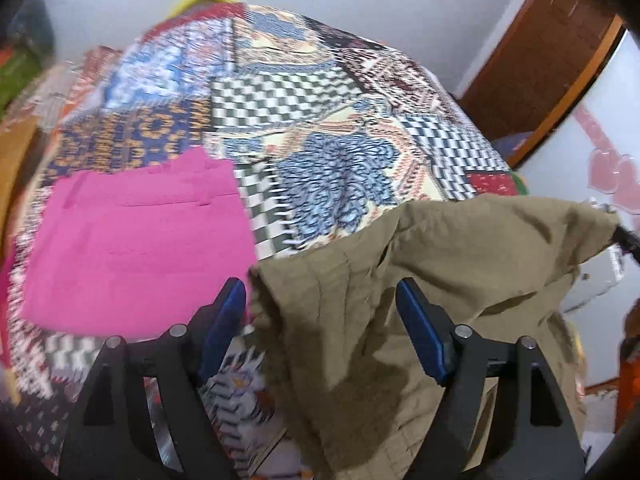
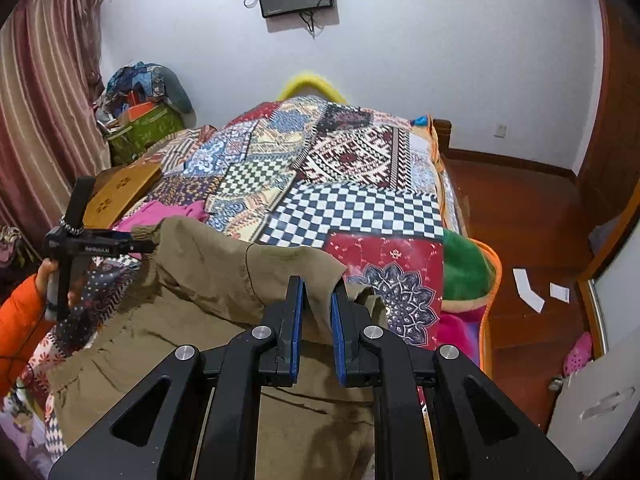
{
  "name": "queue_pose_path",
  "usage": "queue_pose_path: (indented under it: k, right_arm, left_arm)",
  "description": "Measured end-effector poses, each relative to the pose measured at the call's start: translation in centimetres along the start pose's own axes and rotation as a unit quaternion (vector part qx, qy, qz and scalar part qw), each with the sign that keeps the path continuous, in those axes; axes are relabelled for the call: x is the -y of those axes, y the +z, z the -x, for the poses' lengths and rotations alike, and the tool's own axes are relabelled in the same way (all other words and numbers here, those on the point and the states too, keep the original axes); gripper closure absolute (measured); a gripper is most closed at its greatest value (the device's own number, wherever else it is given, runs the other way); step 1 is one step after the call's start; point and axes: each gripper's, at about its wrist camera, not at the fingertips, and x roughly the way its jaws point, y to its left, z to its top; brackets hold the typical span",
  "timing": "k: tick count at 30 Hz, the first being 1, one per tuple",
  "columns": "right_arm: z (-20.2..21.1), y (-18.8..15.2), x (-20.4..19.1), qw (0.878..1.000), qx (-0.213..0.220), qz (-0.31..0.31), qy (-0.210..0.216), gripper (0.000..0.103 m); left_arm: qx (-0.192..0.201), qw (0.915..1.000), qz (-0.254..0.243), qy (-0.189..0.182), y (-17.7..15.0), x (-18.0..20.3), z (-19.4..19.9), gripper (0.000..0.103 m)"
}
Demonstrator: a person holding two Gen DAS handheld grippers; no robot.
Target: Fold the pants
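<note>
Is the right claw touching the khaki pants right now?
Touching. The right wrist view shows the right claw nearly shut, its blue pads pinching a fold of the khaki pants at the raised edge.

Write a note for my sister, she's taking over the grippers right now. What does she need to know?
Left gripper: open, the edge of the khaki pants lies loose between its fingers, not pinched.
Right gripper: shut on the khaki pants' edge, lifting it a little off the bed.
Things: khaki pants lie rumpled at the near end of the patchwork bedspread. Pink pants lie folded flat beside them.
Done: the pink pair looks finished.
Left: the khaki pair is not folded yet. Probably grab its free edge with the left gripper, spread it flat, then fold.
</note>
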Motion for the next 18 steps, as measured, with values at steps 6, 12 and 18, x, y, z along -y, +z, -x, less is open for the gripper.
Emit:
queue_pose_path:
  k: [6,12,18]
  right_arm:
    - [-0.9,-0.4,0.9,1.000,-0.010,-0.006,-0.004,0.091]
    - [-1.0,-0.3,1.2,1.000,-0.014,-0.013,-0.006,0.091]
    - [0.2,0.0,1.0,1.000,-0.009,-0.021,0.000,0.091]
  left_arm:
    - [0.006,0.9997,-0.021,-0.006,0.7,0.2,-1.3,0.041]
    - [0.019,0.9992,-0.036,-0.001,0.2,1.3,0.3,0.078]
    - [0.035,0.9968,-0.066,0.029,-0.8,4.2,3.7,0.092]
